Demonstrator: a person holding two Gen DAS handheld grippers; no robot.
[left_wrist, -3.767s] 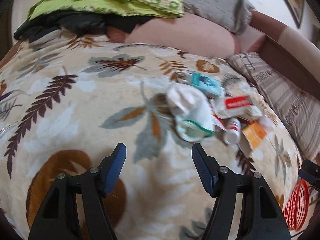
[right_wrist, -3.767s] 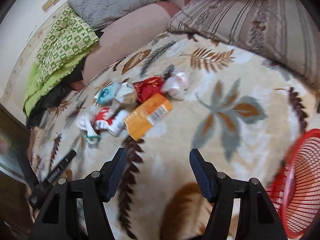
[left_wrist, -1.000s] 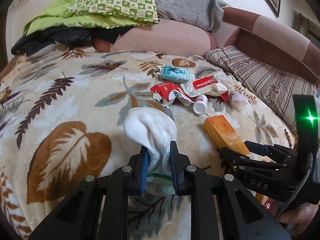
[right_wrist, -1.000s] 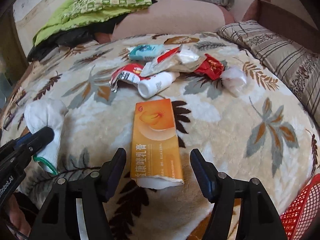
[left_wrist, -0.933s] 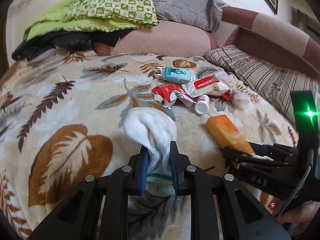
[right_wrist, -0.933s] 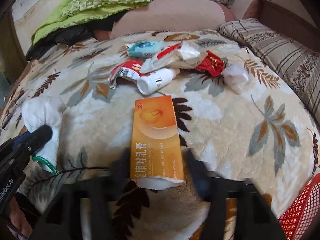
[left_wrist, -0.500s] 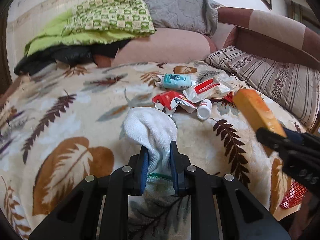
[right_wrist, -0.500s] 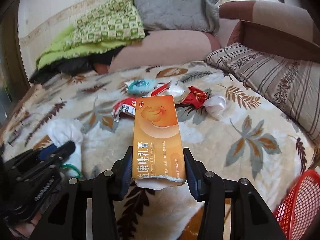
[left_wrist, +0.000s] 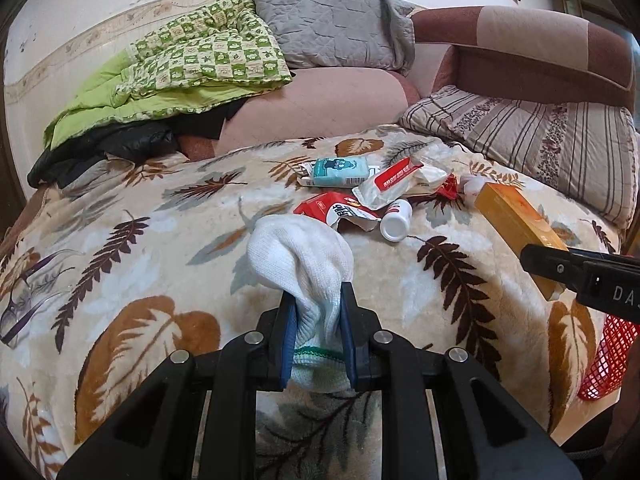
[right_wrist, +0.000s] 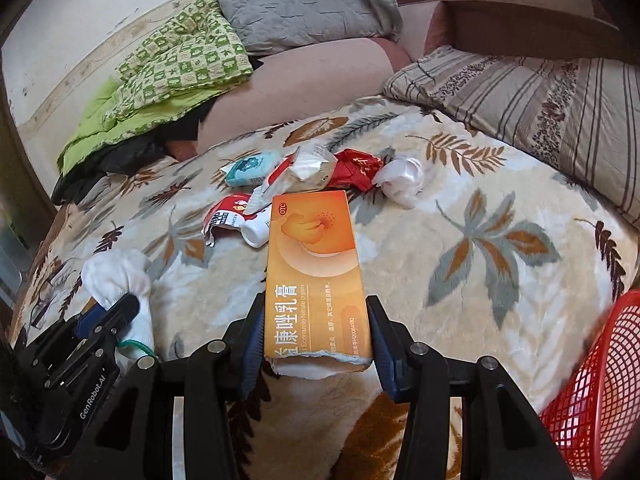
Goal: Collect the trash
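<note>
L gripper (left_wrist: 318,336): fingers were pinched on a white sock (left_wrist: 304,256) w/ a green cuff band, the toe end bulging up and fwd past the tips, lifted off the bed (left_wrist: 120,216). R gripper (right_wrist: 316,344): fingers were clamped on the two long sides of an orange box (right_wrist: 314,264), near its torn open end; the box's long axis ran straight out along the fingers, its printed face up.

Key relation: the red basket (right_wrist: 592,400) sat at the bed's near edge, low and to the R of the R gripper, close by; from the L view it showed only as a sliver at far R, beyond the R gripper. So the R hand looked nearer to it, and the box would prob. go in first w/ a swing to the R. What the basket held couldn't be told; only part of its mesh wall showed.

Further out, the rest of the trash lay clustered mid-bed, well apart from both grippers: a white bottle (right_wrist: 256,230) on its side, a red-white wrapper (right_wrist: 224,212), a teal pack (right_wrist: 250,168), a white pouch (right_wrist: 308,168), a red packet (right_wrist: 356,168) and a crumpled white wad (right_wrist: 402,180). Behind: striped pillow (right_wrist: 532,108), green quilt (right_wrist: 176,64).
</note>
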